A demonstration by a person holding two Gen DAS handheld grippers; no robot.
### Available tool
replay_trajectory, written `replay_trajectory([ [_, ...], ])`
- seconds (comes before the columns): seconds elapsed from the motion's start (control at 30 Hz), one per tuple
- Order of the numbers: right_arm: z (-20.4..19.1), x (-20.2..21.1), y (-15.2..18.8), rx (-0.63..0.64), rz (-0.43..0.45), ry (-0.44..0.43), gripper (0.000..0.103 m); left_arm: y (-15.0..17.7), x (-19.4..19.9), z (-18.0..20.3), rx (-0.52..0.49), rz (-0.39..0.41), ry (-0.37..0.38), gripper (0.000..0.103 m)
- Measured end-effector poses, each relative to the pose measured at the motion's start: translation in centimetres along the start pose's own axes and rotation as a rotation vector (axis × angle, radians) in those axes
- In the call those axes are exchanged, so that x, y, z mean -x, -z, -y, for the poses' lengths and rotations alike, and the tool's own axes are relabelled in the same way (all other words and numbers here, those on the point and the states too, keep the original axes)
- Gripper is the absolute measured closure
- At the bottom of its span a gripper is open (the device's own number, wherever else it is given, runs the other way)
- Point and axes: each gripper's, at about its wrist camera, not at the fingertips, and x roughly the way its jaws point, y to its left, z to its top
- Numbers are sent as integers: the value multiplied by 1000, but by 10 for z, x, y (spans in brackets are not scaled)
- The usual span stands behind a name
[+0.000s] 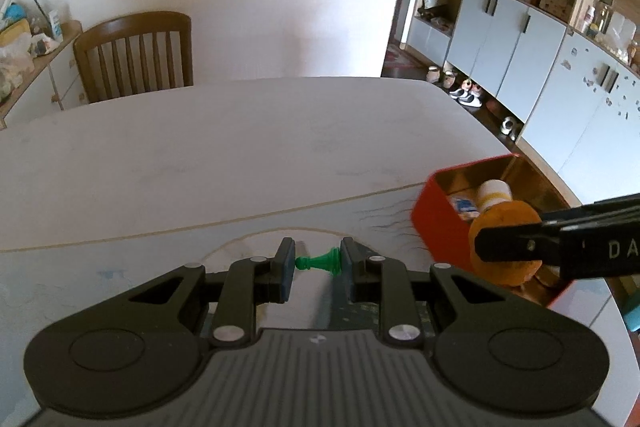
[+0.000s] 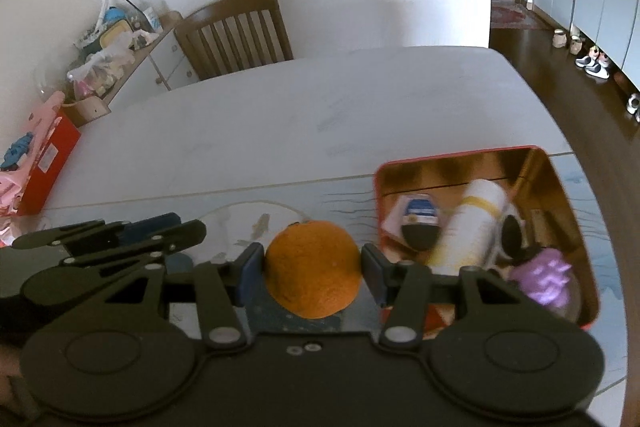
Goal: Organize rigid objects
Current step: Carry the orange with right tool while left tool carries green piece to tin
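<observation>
My left gripper [image 1: 318, 261] is shut on a small green chess pawn [image 1: 319, 261], held sideways between the pads above the table. My right gripper [image 2: 313, 269] is shut on an orange [image 2: 313, 269] and holds it just left of an open red tin box [image 2: 378, 195]. The tin holds a white bottle with a yellow band [image 2: 468, 227], a small blue-and-white item [image 2: 420, 215] and a purple object [image 2: 546, 277]. In the left wrist view the tin [image 1: 434, 219] is at the right, with the orange [image 1: 504, 215] and the right gripper's finger [image 1: 560, 247] over it.
The white table [image 2: 280, 115] stretches ahead, with a wooden chair [image 2: 236, 31] at its far side. A red box with pink things [image 2: 44, 155] sits at the table's left edge. A cluttered sideboard [image 2: 120, 39] and cupboards [image 1: 520, 39] line the walls.
</observation>
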Motion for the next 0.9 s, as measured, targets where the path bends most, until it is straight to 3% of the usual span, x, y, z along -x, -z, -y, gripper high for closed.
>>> replay_trajectory([
  [0.6,109,28,-3,-5,7,23,50,5,-13,129,-86,-40,74,80],
  [0.9,133,14,-14,26,-8,25,50,8,-51,165,-80,-144,98,80],
])
